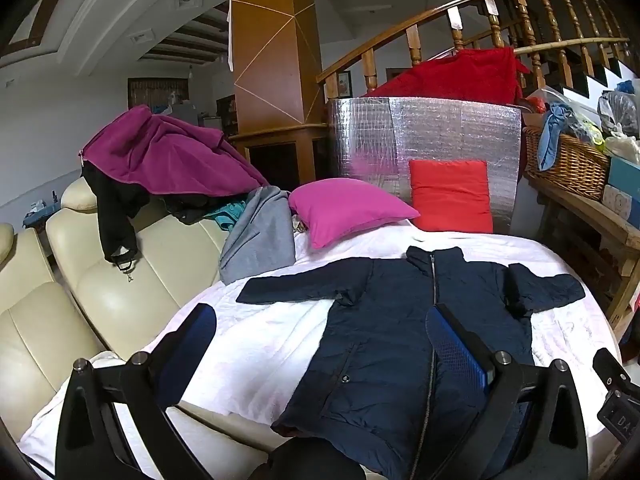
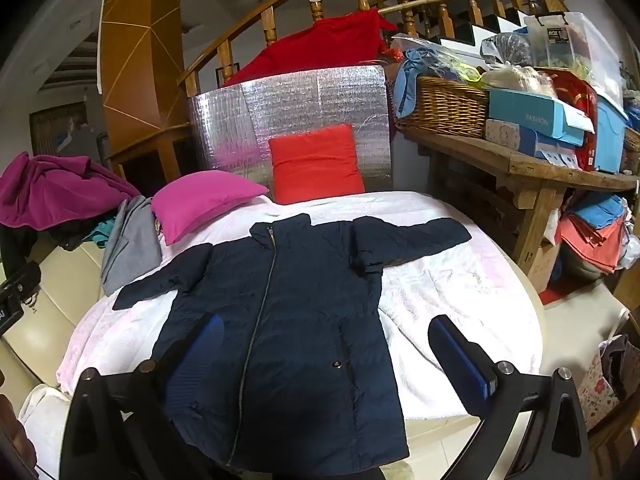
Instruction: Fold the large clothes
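Navy jacket (image 1: 400, 344) on a white blanket (image 1: 256, 344), magenta pillow (image 1: 344, 208), red pillow (image 1: 450, 196), silver gridded foil board (image 1: 424, 136).

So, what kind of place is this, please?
Most likely a living room in a home. A cream sofa stands beside the covered surface where the jacket lies, a wooden staircase rises behind, and a basket sits on a cluttered bench.

White-covered bed (image 1: 256, 344), navy jacket (image 1: 384, 344) spread flat, magenta pillow (image 1: 344, 208), red pillow (image 1: 452, 196)

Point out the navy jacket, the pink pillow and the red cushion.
navy jacket (image 2: 304, 304), right wrist view, chest panel beside the zip.
pink pillow (image 2: 200, 196), right wrist view, middle of its top face.
red cushion (image 1: 450, 196), left wrist view, centre of its front.
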### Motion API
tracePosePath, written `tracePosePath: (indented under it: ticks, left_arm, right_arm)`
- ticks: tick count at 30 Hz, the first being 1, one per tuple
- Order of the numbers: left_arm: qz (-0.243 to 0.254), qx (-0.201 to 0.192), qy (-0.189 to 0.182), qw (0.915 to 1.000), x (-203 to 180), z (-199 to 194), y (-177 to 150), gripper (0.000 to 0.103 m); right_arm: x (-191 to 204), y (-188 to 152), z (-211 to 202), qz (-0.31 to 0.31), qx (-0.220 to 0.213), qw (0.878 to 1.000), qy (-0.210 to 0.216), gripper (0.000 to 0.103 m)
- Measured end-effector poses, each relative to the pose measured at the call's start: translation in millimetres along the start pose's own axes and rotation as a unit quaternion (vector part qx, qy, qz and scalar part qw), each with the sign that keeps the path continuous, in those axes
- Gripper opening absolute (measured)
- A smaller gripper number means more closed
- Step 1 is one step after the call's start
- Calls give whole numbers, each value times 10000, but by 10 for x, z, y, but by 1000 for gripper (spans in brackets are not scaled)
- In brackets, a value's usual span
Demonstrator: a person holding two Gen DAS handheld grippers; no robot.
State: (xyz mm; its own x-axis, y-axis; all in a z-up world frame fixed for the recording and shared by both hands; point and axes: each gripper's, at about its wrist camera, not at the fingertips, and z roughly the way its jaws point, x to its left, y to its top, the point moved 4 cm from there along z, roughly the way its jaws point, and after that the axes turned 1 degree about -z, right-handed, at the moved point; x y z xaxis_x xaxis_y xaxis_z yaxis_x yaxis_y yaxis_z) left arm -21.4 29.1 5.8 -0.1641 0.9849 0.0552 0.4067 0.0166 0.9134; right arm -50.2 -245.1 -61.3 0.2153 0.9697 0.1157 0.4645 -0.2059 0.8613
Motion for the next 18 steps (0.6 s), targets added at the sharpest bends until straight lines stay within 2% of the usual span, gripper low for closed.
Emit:
tracePosePath:
  ticks: [18]
  left_arm:
    - [3, 29, -13, 10000, 20, -15, -37, 103]
  right_arm:
    - [18, -12, -5, 18, 45, 10000, 28, 103]
